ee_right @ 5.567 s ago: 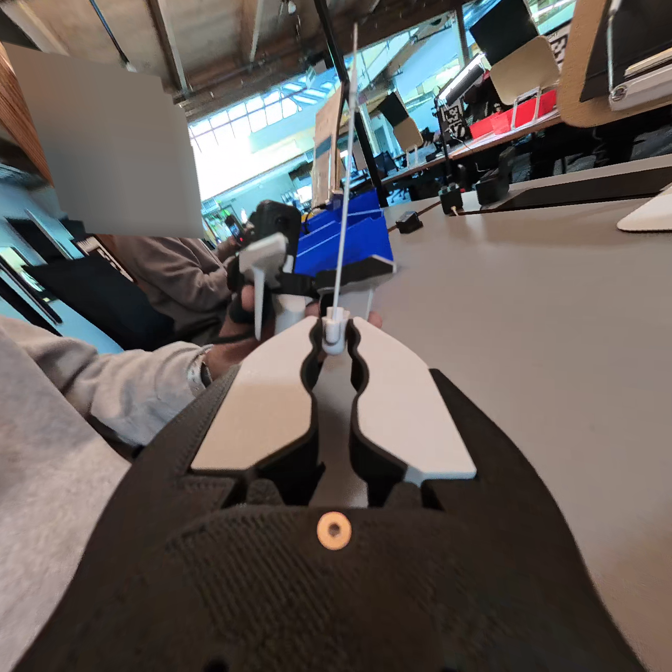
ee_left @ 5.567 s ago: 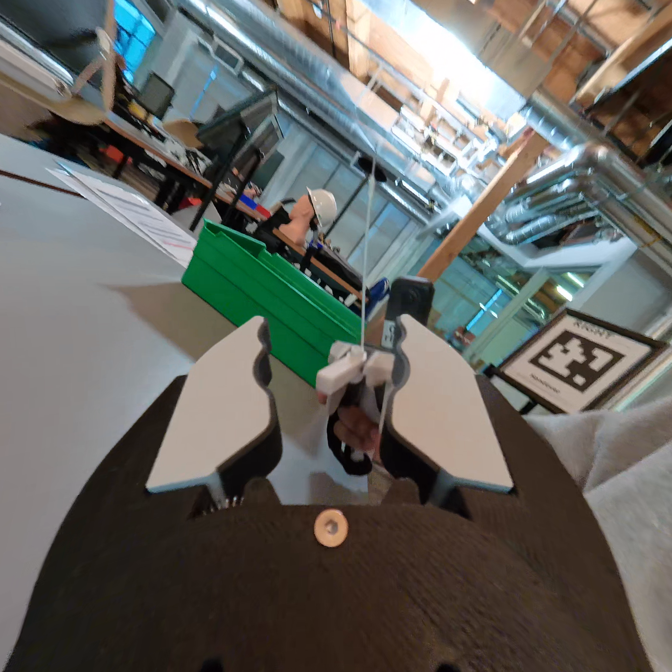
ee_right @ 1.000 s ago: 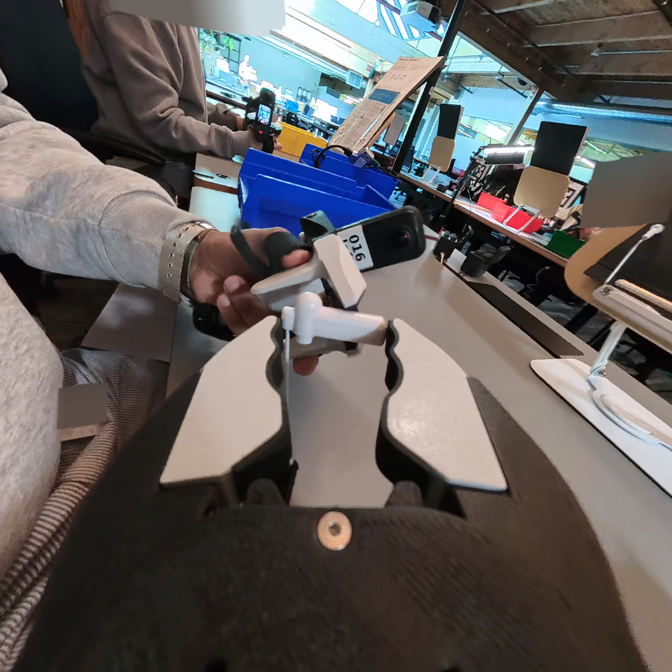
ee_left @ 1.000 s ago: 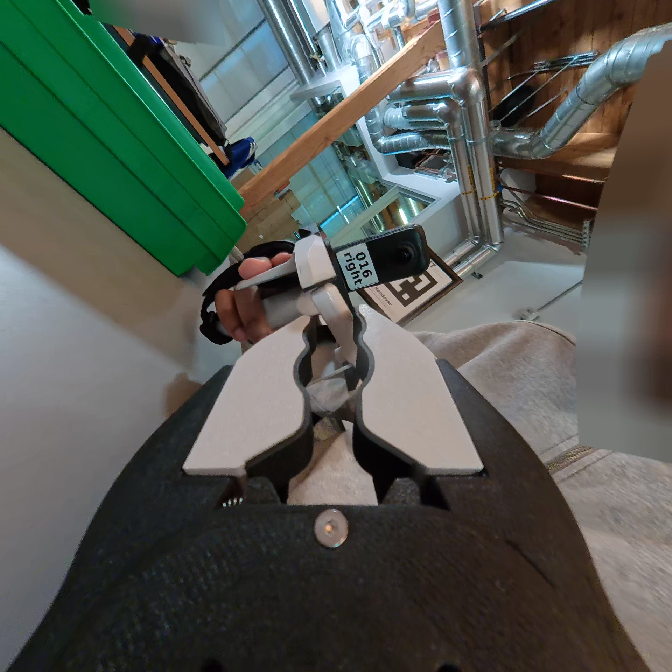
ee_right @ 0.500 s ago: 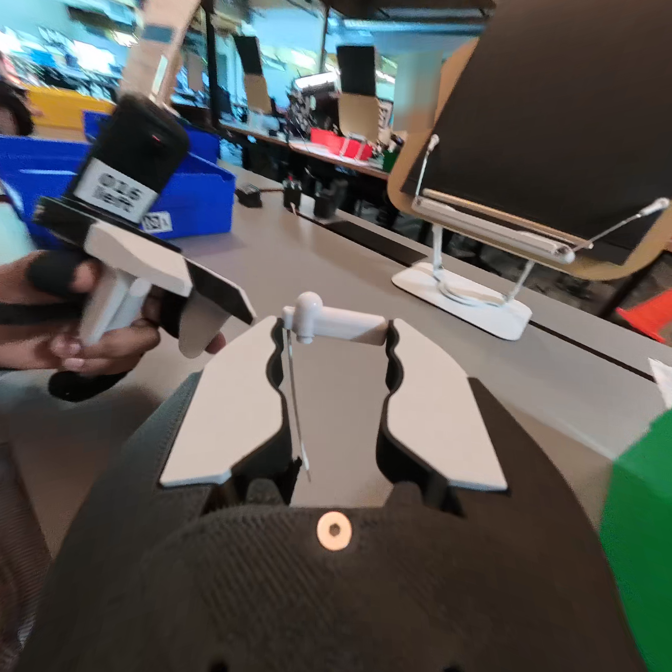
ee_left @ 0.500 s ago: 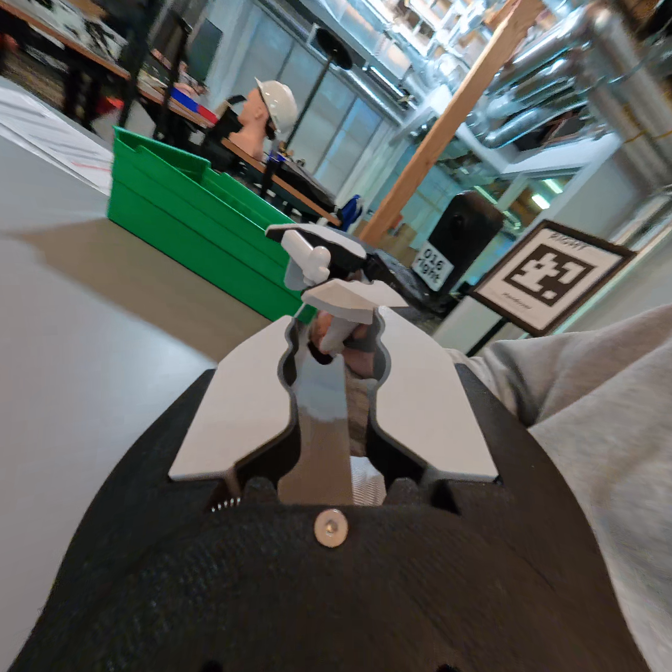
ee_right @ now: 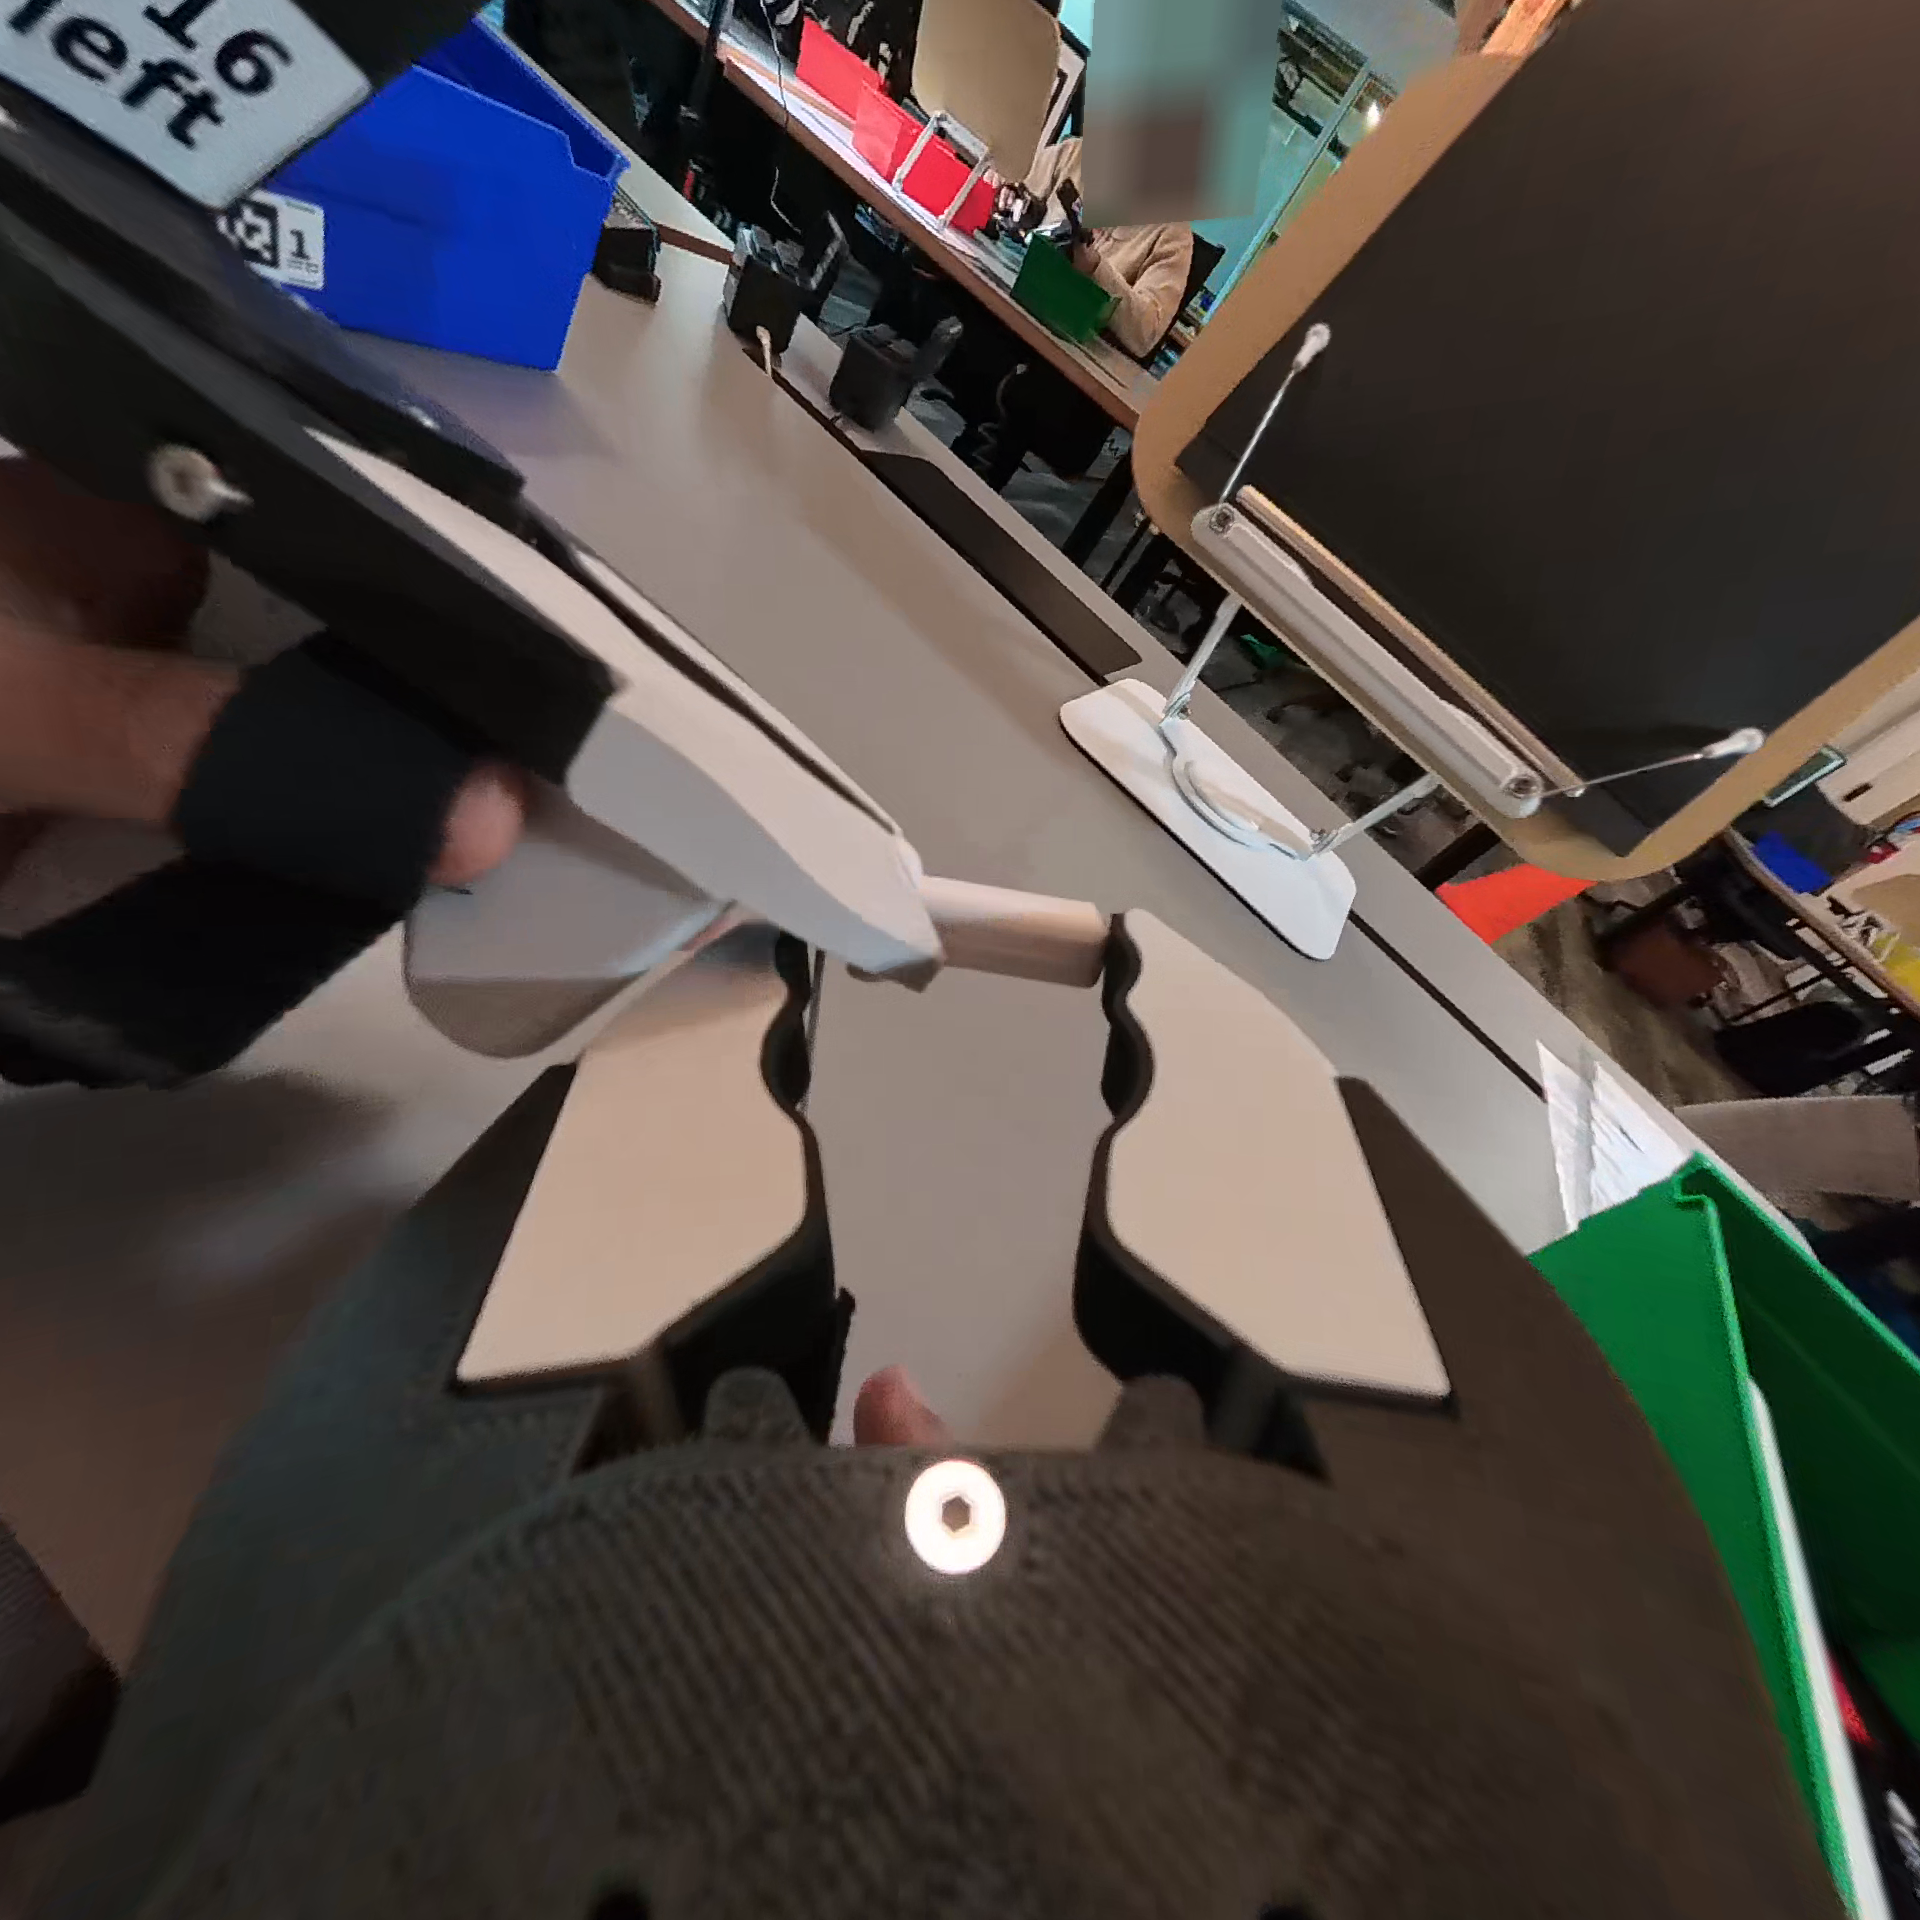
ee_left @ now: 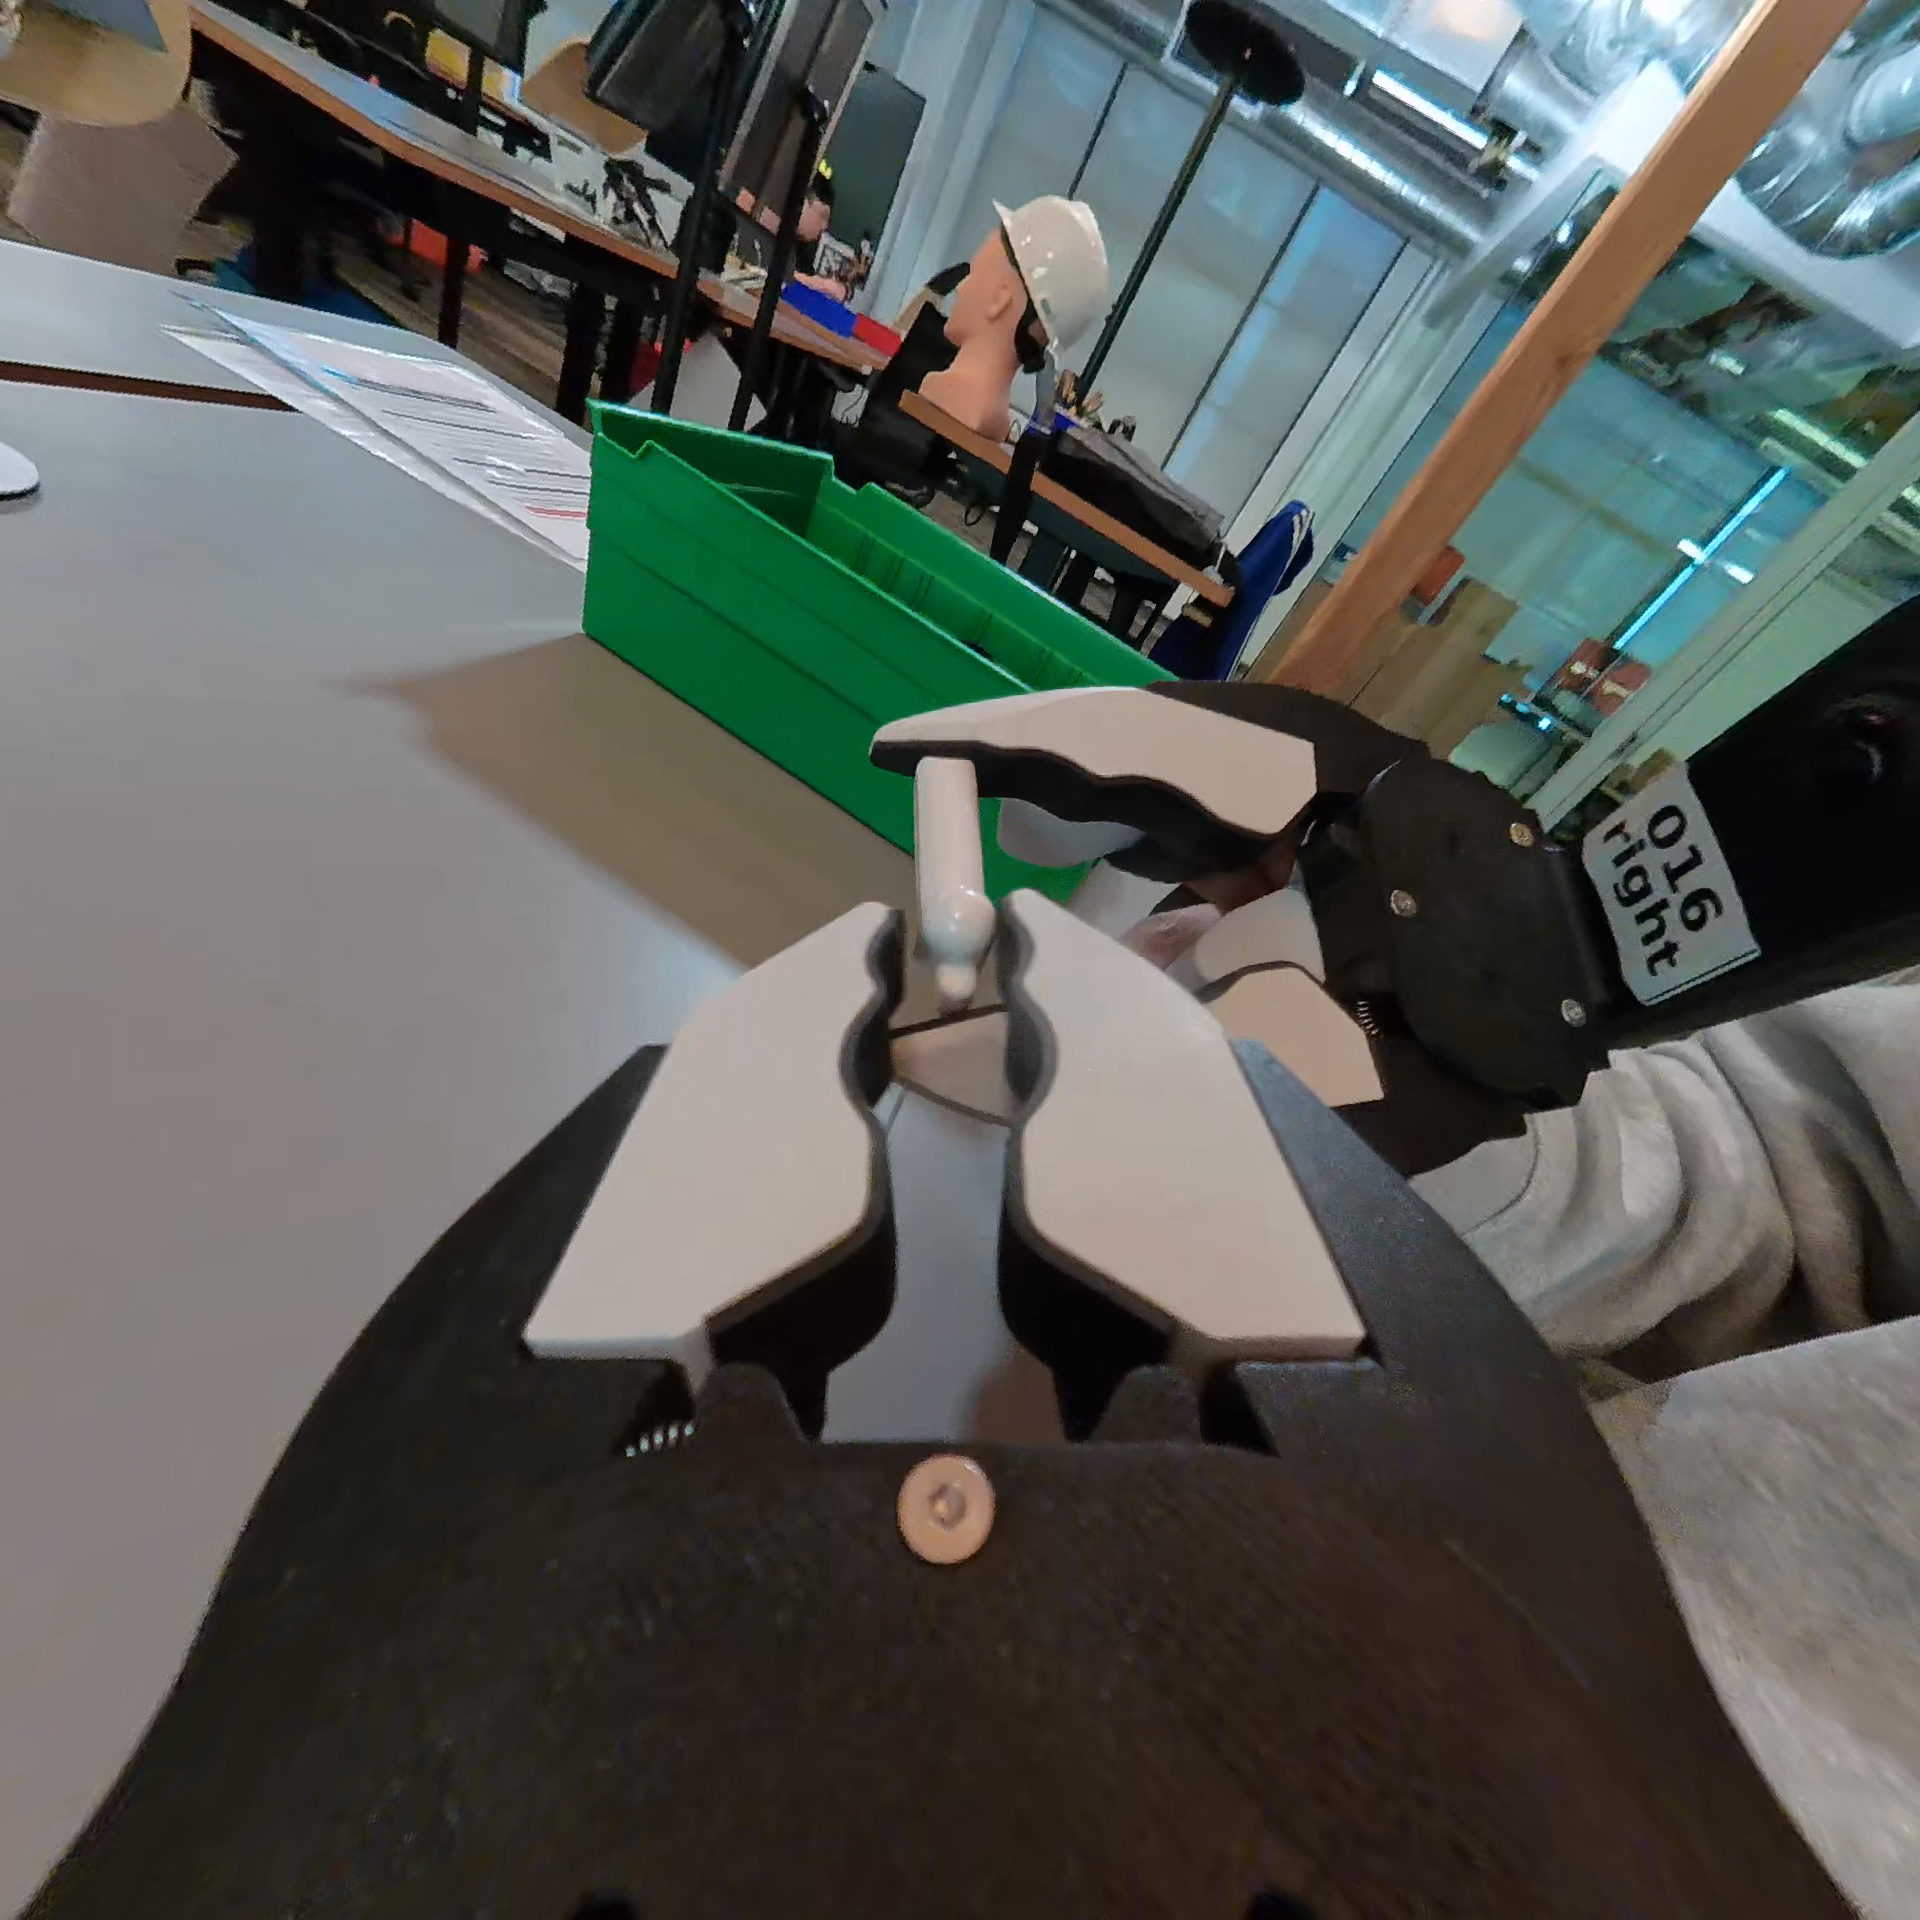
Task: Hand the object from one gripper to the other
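While both grippers meet above the grey table (ee_left: 260, 790), the left gripper (ee_left: 948, 940) points forward and slightly upward, level with the table edge. Its two fingers sit close together, with the rounded end of the white object (ee_left: 948, 852) between the tips; whether they actually press on it cannot be told. The right gripper (ee_right: 956, 961) enters the left wrist view from the right, lying nearly horizontal, with a grey sleeve (ee_left: 1662, 1195) behind it. Its fingers are spread wide, and the object spans the gap between the tips; a firm grip cannot be confirmed.

The object is a short white bar with a knob at one end. In the left wrist view its long axis runs roughly upright, knob downward. In the right wrist view the bar lies crosswise between the tips. A green bin (ee_left: 790, 623) stands on the table beyond.
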The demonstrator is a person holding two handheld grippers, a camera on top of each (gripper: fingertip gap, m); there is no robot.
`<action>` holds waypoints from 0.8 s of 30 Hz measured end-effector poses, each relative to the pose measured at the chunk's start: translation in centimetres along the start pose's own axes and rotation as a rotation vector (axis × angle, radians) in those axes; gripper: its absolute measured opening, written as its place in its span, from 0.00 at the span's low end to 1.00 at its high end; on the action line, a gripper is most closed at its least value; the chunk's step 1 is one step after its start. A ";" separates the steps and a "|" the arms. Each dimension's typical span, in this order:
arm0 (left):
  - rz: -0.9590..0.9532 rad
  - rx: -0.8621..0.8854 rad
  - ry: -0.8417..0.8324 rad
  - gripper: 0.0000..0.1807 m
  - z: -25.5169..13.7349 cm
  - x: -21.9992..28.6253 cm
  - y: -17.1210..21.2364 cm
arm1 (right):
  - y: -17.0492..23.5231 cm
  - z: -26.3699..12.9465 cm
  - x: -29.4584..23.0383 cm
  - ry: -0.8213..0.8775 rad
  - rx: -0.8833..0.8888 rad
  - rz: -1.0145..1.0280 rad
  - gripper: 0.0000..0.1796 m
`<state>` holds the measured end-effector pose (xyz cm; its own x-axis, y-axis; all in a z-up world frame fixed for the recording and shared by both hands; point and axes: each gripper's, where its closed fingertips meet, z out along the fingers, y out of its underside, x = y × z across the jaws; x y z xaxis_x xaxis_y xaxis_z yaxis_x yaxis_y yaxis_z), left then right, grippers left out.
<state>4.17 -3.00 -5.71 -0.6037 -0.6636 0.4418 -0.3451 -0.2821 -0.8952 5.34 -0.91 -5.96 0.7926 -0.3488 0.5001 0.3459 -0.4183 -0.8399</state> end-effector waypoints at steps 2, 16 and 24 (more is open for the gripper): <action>0.020 -0.019 -0.009 0.08 0.0 0.0 0.1 | 0.1 0.0 0.0 -0.003 -0.002 0.000 0.31; 0.040 -0.047 0.104 0.08 -3.0 -2.5 -1.9 | 0.0 -1.0 0.5 -0.355 0.233 0.273 0.42; 0.134 -0.358 0.335 0.08 -3.4 0.4 2.5 | -1.3 -3.7 -1.9 -0.864 0.321 0.630 0.21</action>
<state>0.55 -1.63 -7.59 -0.8365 -0.4025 0.3718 -0.4383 0.0843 -0.8949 1.54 -2.83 -4.99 0.9116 0.3305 -0.2444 -0.2265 -0.0924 -0.9696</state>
